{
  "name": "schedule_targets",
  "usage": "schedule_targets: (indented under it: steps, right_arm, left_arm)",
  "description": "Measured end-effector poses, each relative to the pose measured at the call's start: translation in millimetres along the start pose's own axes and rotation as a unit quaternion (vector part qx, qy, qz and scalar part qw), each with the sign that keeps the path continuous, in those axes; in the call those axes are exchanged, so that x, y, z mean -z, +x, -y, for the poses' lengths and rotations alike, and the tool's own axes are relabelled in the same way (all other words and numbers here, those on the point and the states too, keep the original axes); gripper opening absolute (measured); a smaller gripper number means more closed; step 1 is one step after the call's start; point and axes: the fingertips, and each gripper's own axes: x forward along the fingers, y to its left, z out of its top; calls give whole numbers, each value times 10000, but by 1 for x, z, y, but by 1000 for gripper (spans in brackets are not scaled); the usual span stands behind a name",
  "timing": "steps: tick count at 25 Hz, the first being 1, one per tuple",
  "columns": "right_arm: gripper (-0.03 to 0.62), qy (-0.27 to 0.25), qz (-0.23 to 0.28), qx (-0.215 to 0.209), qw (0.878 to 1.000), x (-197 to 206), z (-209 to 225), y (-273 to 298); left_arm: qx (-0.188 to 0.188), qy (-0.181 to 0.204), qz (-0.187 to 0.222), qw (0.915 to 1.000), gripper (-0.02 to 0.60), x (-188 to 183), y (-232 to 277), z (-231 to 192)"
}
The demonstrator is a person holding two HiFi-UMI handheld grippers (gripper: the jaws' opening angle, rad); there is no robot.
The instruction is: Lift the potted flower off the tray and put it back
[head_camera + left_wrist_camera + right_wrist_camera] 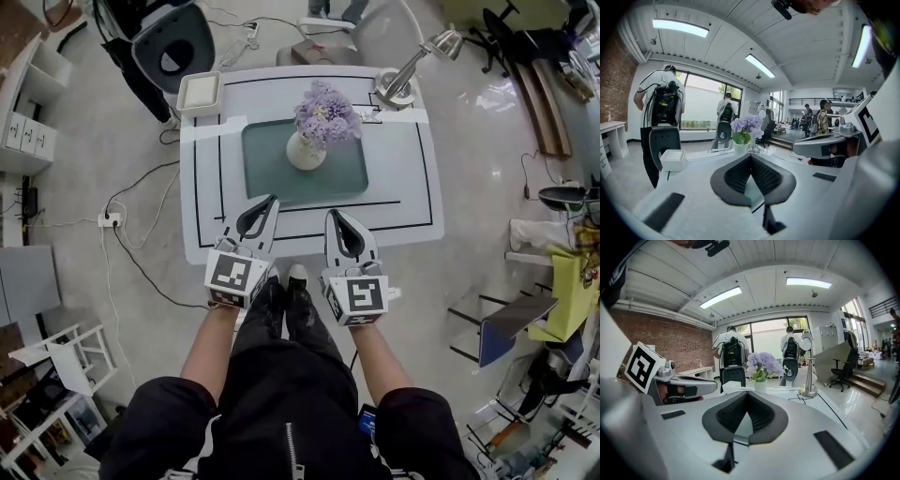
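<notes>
Two grippers, both pinched shut on nothing: left gripper [271,201] and right gripper [334,215] hover side by side over the bench [202,223] near edge, while the potted flower [316,129] stands upright on the teal tray [270,176], apart from both.

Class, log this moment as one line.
left gripper shut, empty; right gripper shut, empty; purple flower in white pot on green tray

A person [272,375] is wearing a black zipped top [281,441], black trousers [281,328], white-toed shoes [296,275]; white left gripper [270,201] and right gripper [332,216] are bearing black-and-white marker cubes [232,275].
</notes>
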Motion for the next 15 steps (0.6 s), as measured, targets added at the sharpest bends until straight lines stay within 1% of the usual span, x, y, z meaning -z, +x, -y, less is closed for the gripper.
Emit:
schedule_targets:
  steps: [3,6,10,15]
  right_arm:
    - [6,10,26,-49,10000,-9,-9,-18]
    - [6,-45,37,-96,9999,-14,-18,-31]
    - [6,-143,90,-157,9997,-22,-25,-35]
    - [6,-110,110,-144,9998,-26,-30,-33]
  left_arm:
    - [133,134,-53,9998,5,-6,-10,18]
    - [160,134,-26,9998,5,-7,-23,27]
    - [93,94,23,9999,5,-12,-32,27]
    - [88,26,28,10000,5,-11,-38,25]
